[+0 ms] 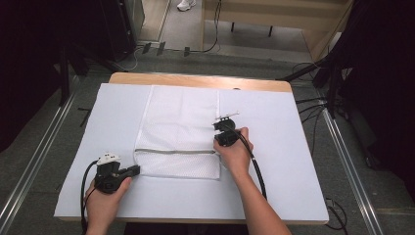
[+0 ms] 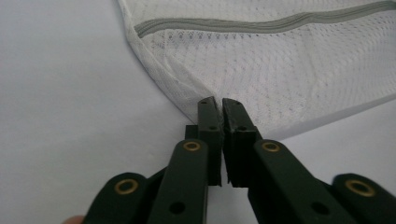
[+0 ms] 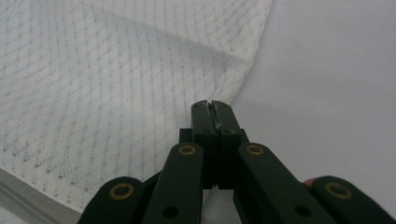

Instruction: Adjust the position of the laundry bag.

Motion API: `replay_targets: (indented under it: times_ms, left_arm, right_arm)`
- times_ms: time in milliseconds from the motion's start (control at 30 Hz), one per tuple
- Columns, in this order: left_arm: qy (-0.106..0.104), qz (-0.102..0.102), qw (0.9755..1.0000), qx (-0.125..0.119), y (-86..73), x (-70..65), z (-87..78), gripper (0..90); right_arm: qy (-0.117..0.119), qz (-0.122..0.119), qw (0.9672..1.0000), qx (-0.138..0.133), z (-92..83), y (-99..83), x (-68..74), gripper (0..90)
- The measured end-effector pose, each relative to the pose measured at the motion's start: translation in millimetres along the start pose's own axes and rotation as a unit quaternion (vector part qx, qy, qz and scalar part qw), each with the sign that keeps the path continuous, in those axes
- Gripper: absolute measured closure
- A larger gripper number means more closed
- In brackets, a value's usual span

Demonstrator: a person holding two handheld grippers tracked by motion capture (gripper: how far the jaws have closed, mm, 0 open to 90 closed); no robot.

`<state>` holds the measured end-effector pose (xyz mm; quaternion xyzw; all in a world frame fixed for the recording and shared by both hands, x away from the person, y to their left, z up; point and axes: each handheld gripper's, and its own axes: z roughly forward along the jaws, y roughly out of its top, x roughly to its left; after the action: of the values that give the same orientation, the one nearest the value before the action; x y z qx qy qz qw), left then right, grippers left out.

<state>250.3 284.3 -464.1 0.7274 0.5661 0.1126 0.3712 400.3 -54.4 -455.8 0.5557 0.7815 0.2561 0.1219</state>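
The white mesh laundry bag (image 1: 178, 132) lies flat in the middle of the white surface (image 1: 293, 161), its grey zipper (image 1: 175, 151) running across near the person's side. The left tongs (image 2: 218, 103) are clamped shut on the bag's near left corner, and the right tongs (image 3: 209, 105) are pinched shut on its right edge. With only 2 thin bites of slippery mesh, a quick lift or uneven pull could let 1 edge slip free, or skew the bag and bunch it.
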Motion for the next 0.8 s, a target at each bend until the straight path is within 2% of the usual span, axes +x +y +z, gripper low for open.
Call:
replay_targets:
  times_ms: [67, 133, 167, 233, 267, 333, 367, 500, 533, 567, 600, 633, 800]
  left_arm:
    - [-0.016, 0.009, 0.9998, 0.003, -0.2, -6.6, -0.7, 90.0]
    - [-0.018, 0.015, 0.9997, 0.007, -0.6, -9.2, -1.0, 90.0]
    - [-0.027, 0.019, 0.9994, 0.008, -3.0, -15.1, -1.6, 90.0]
    - [-0.032, 0.021, 0.9992, 0.009, -4.8, -17.9, -2.3, 90.0]
    - [-0.037, 0.026, 0.9989, 0.014, -8.8, -23.7, -3.8, 90.0]
    - [-0.035, 0.031, 0.9988, 0.017, -10.5, -26.9, -4.5, 90.0]
    - [-0.037, 0.035, 0.9985, 0.018, -13.4, -31.4, -7.0, 90.0]
    - [-0.047, 0.033, 0.9982, 0.014, -17.3, -39.7, -11.5, 90.0]
    - [-0.048, 0.037, 0.998, 0.014, -18.8, -44.2, -12.2, 90.0]
    - [-0.044, 0.051, 0.9976, 0.015, -22.4, -55.0, -11.0, 90.0]
    - [-0.044, 0.051, 0.9976, 0.015, -22.4, -55.0, -11.0, 90.0]
    - [-0.043, 0.059, 0.9971, 0.02, -26.0, -64.2, -8.8, 90.0]
    - [-0.048, 0.065, 0.9964, 0.024, -31.4, -73.6, -7.9, 90.0]
  right_arm:
    - [0.002, 0.005, 1.0, -0.005, -3.4, -0.8, -2.2, 90.0]
    - [0.002, 0.003, 1.0, -0.009, -5.3, -1.5, -3.3, 90.0]
    - [0.002, 0.004, 0.9999, -0.015, -8.8, -3.9, -6.5, 90.0]
    - [0.002, 0.004, 0.9999, -0.016, -10.4, -5.7, -8.7, 90.0]
    - [0.004, 0.009, 0.9998, -0.016, -13.6, -10.3, -13.4, 90.0]
    - [0.002, 0.008, 0.9998, -0.016, -15.2, -13.2, -16.4, 90.0]
    - [0.008, 0.014, 0.9997, -0.019, -19.1, -19.6, -22.1, 90.0]
    - [0.016, 0.024, 0.9993, -0.023, -26.1, -30.9, -30.4, 90.0]
    - [0.017, 0.022, 0.9993, -0.024, -28.1, -34.9, -33.1, 90.0]
    - [0.017, 0.021, 0.9993, -0.025, -31.9, -42.9, -37.1, 90.0]
    - [0.017, 0.021, 0.9993, -0.025, -31.9, -42.9, -37.1, 90.0]
    - [0.018, 0.023, 0.9992, -0.026, -36.5, -50.7, -41.9, 90.0]
    - [0.023, 0.031, 0.9988, -0.031, -48.7, -69.3, -54.5, 90.0]
